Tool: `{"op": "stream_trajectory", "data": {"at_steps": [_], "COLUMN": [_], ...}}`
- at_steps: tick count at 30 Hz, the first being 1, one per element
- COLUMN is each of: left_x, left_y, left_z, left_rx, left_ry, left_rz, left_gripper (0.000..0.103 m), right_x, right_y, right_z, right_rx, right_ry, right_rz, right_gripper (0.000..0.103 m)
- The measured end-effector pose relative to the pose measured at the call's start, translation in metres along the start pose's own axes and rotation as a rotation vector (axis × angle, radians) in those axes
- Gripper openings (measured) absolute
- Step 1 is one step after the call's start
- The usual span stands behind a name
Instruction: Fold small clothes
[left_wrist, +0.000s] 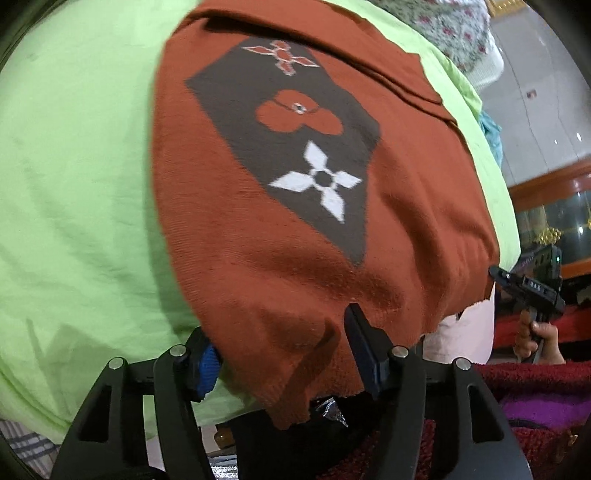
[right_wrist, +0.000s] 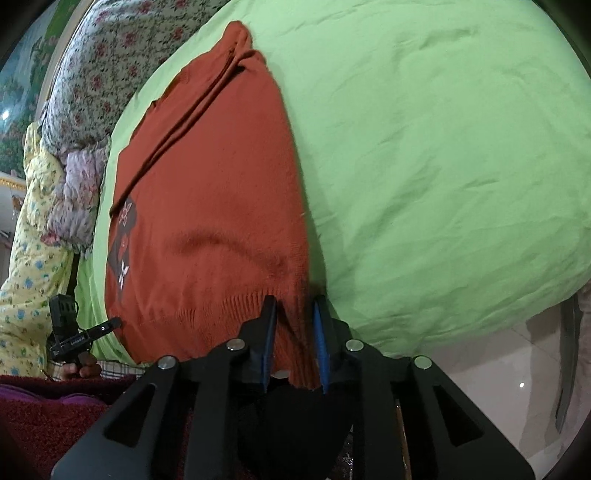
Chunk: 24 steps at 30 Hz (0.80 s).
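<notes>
My left gripper (left_wrist: 286, 354) stands with its jaws well apart, and the near hem of the rust-orange knitted sweater (left_wrist: 258, 258) drapes loosely between them; the cloth lies over the blue-padded finger (left_wrist: 207, 373) on one side and runs just beside the other dark finger (left_wrist: 364, 347), but neither pad presses on it, so I hold nothing there. From that hem the sweater spreads away from me, flat on the lime-green bedsheet (left_wrist: 81, 155), with its dark grey panel of knitted flowers (left_wrist: 291, 147) facing up and a fold line across its far end.

My right gripper (right_wrist: 293, 325) has its jaws narrowed around the ribbed hem of the same sweater (right_wrist: 207, 206) at its other near corner. A bunched strip of the knit sits between the two blue pads (right_wrist: 320, 343) and hangs out below them; the pads look to be touching it on both sides, so I take it as gripped. Beyond the fingertips the sweater runs up the green sheet (right_wrist: 443, 147) toward a bundled end.

A flowered quilt (right_wrist: 110, 59) lies past the sweater at the bed's far side, and glossy floor tile (right_wrist: 480, 362) shows beyond the bed's edge
</notes>
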<state>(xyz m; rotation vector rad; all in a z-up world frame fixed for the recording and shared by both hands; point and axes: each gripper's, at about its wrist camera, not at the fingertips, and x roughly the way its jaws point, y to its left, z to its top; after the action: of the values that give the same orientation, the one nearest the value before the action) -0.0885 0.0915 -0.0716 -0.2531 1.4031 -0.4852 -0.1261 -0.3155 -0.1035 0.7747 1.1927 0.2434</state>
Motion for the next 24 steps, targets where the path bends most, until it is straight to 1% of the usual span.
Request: {"op": "stream_trajectory", "data": {"at_steps": [1,4,7,10,12,13,14,15,16,17,21,24], "left_x": [0.001,0.005,0.005,0.007,0.007,0.008,0.008,0.008,0.009,0.009,0.002,0.001], "left_y": [-0.002,-0.006,-0.003,-0.005,-0.006,-0.005,-0.003,-0.001,0.002,0.004,0.004,0.008], "left_z": [0.000,-0.003,-0.008,-0.008,-0.009,-0.010,-0.010,-0.010,-0.012,-0.013,-0.022,-0.023], "left_rx": [0.009,0.029,0.032,0.027,0.026,0.025,0.022,0.011,-0.006,-0.017,-0.003,-0.023], "left_ry": [0.007,0.032,0.049,0.059,0.059,0.057,0.055,0.054,0.058,0.056,0.012,0.000], "left_rz": [-0.010,-0.039,-0.052,-0.063,-0.061,-0.058,-0.055,-0.054,-0.065,-0.078,-0.103,-0.110], "left_gripper": [0.060,0.052,0.051,0.051,0.047,0.040,0.027,0.018,0.007,0.007,0.005,0.005], "right_x": [0.002,0.006,0.005,0.004,0.005,0.006,0.006,0.006,0.006,0.006,0.003,0.007], "right_y": [0.001,0.003,0.000,-0.005,-0.002,-0.001,0.000,0.001,0.001,0.001,-0.003,-0.006], "right_z": [0.000,-0.001,-0.003,-0.004,-0.005,-0.005,-0.005,-0.004,-0.003,-0.003,-0.003,-0.004], "right_rx": [-0.001,-0.003,-0.007,0.020,0.003,-0.006,-0.017,-0.029,-0.034,-0.034,-0.019,-0.006], "right_ry": [-0.003,-0.008,-0.006,0.005,0.006,0.007,0.007,0.009,0.012,0.014,0.023,0.034], "right_rz": [0.003,0.024,0.050,0.075,0.066,0.061,0.056,0.051,0.044,0.039,0.068,0.082], "right_gripper": [0.021,0.021,0.021,0.021,0.021,0.021,0.021,0.019,0.015,0.007,0.007,0.006]}}
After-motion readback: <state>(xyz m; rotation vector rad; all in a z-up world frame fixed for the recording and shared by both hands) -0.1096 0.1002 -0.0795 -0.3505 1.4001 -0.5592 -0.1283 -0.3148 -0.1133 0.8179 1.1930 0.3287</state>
